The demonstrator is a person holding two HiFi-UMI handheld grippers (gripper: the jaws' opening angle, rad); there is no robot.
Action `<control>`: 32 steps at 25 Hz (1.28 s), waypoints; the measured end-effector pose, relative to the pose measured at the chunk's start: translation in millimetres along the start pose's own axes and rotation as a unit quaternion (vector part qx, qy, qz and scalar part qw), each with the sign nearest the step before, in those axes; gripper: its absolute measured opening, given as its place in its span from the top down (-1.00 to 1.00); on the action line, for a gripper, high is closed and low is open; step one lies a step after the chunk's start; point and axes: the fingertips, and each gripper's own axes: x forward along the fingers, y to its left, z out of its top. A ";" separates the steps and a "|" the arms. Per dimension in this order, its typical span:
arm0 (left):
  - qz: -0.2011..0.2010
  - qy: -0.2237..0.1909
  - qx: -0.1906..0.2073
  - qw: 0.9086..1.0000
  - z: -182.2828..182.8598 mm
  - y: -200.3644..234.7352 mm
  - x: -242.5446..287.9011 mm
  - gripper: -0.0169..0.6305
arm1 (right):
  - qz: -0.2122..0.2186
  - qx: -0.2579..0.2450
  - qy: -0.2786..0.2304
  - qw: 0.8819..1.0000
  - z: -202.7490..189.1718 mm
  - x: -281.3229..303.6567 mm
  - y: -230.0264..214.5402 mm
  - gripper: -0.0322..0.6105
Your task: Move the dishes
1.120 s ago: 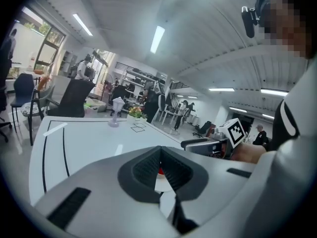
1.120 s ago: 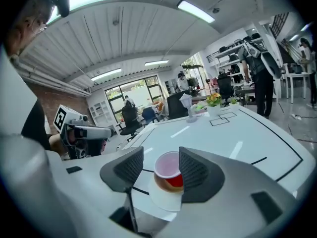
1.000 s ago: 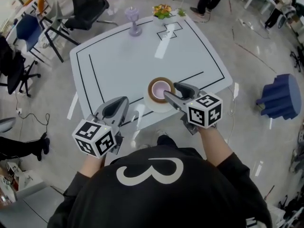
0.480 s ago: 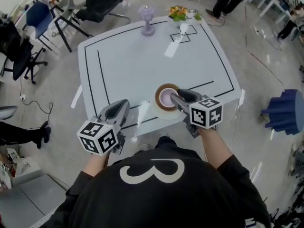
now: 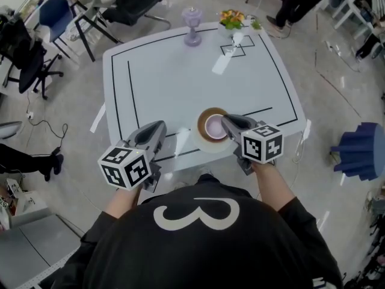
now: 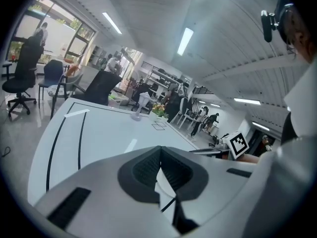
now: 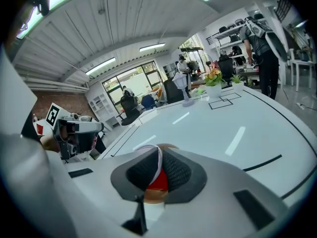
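Head view: white table [image 5: 180, 77] w/ black tape lines [image 5: 128, 83]. The dishes sit at the near edge, a brown-rimmed bowl [image 5: 207, 114] w/ pale pink inside, nested on a white plate [image 5: 203, 144]. Right gripper [image 5: 225, 120] comes in from the bowl's right side, tips at its rim. Left gripper [image 5: 157, 127] hovers over the near-left edge, apart from the dishes. A lilac vase [image 5: 192, 26] and flowers [image 5: 231, 18] stand at the far edge, well clear.

Left gripper view: jaws of the left gripper [image 6: 159, 155] are together, tips meeting, nothing btwn them. Only bare table [image 6: 99, 128] ahead.

Right gripper view: the right gripper [image 7: 158, 155] has just been closing its jaws and is now clamped on the bowl [image 7: 157, 181]. Thin pale rim is pinched btwn the ribbed pads, red and brown showing below. The left gripper [image 7: 74, 130] is off to the side.

Doing this step well, imo:
- It's a one-sided rim pinch, so the bowl will want to tip. Lift slow and straight up, keep the wrist level.
- Check the plate doesn't drag along w/ the bowl. If both must go, open the left gripper and take the plate's near-left edge first.
- Can't tell how deep the pads bite. If it's shallow, re-seat before lifting.
- Carry low over the table, no swinging, and set down flat before letting go.
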 end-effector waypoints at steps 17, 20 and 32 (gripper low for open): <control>0.048 -0.036 -0.009 0.998 14.4 -8.1 5.6 0.95 | 0.070 -0.047 -0.046 0.995 77.1 -8.7 3.7 0.83; 0.066 -0.040 -0.015 0.997 10.7 -4.9 6.0 0.95 | 0.076 -0.065 -0.042 0.994 85.4 2.7 -2.9 0.83; 0.119 -0.068 -0.031 0.990 0.9 -1.6 0.0 0.95 | 0.084 -0.068 -0.003 0.994 85.4 60.3 -35.7 0.83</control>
